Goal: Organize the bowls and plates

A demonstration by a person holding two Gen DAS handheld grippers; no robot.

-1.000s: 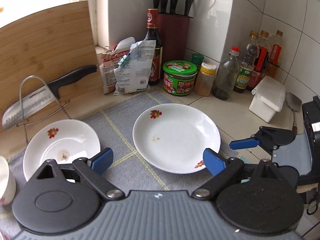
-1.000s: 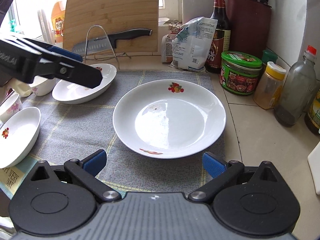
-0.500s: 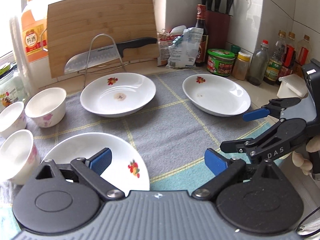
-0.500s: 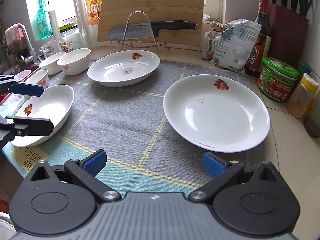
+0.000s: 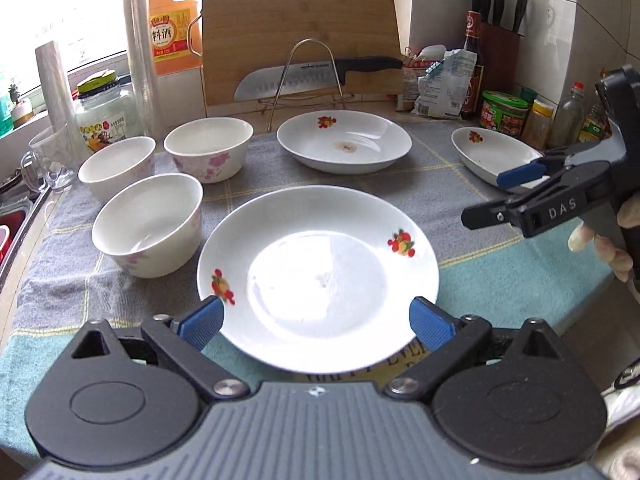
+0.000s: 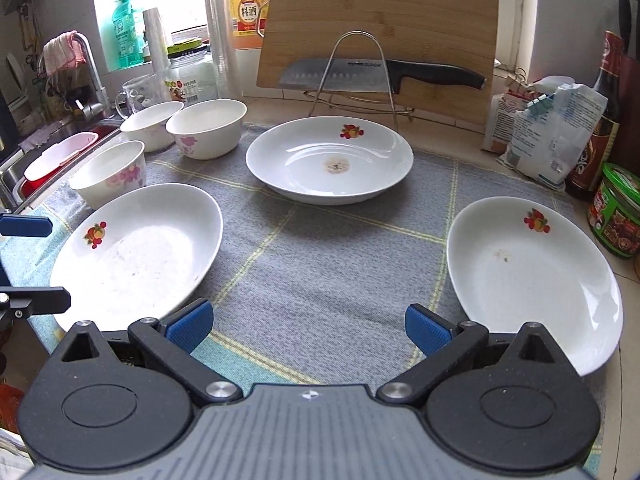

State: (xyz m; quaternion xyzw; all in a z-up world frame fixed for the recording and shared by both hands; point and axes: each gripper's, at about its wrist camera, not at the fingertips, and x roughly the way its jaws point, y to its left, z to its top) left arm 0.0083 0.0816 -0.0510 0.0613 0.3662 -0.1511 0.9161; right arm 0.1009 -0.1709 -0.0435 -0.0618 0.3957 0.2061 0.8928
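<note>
Left gripper [image 5: 316, 322] spreads wide, empty, over the near plate [image 5: 318, 276] on the grey mat [image 6: 320, 260]. Right gripper [image 6: 306, 326] gapes too. Beyond: three bowls [image 5: 148, 224], two more plates [image 6: 330, 158], cutting board [image 6: 380, 36].

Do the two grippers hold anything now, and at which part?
Nothing is held. The left gripper and the right gripper both have open jaws.

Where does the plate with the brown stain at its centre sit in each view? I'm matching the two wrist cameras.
Left wrist: stained plate, upper centre, beyond the near plate.
Right wrist: stained plate, upper centre.
Shared landmark: the knife on its wire rack, just behind it.
</note>
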